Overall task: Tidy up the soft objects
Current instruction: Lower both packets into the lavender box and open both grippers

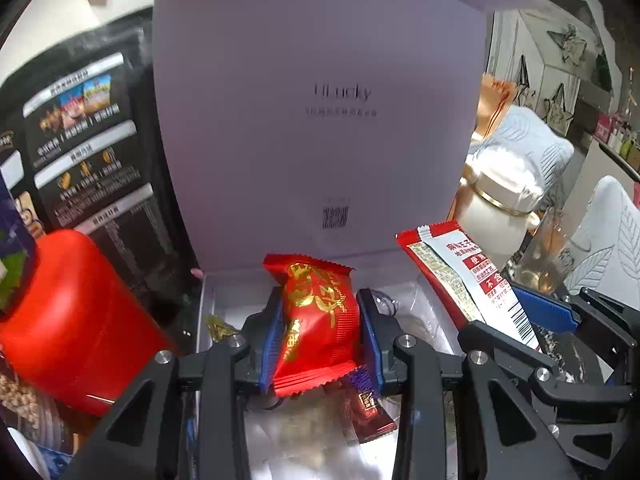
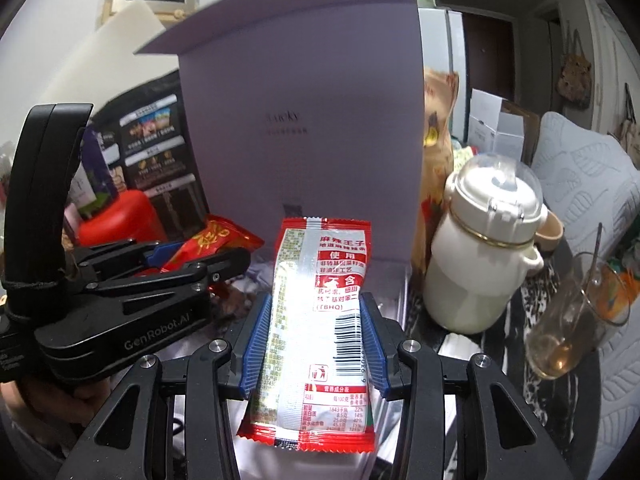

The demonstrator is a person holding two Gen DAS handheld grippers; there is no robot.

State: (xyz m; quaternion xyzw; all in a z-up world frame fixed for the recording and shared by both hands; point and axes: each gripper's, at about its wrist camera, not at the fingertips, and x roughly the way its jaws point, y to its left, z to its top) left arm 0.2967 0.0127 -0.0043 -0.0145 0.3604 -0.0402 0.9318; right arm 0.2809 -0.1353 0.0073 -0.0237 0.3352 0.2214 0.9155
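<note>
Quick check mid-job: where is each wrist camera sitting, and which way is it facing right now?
Left wrist: on the left tool, looking along its fingers at the clamped red-gold snack packet and the open white box lid; right tool at right.
Right wrist: on the right tool, clamping the red-white snack packet; left tool at left.
Shared: lid, both packets, cream bottle.
</note>
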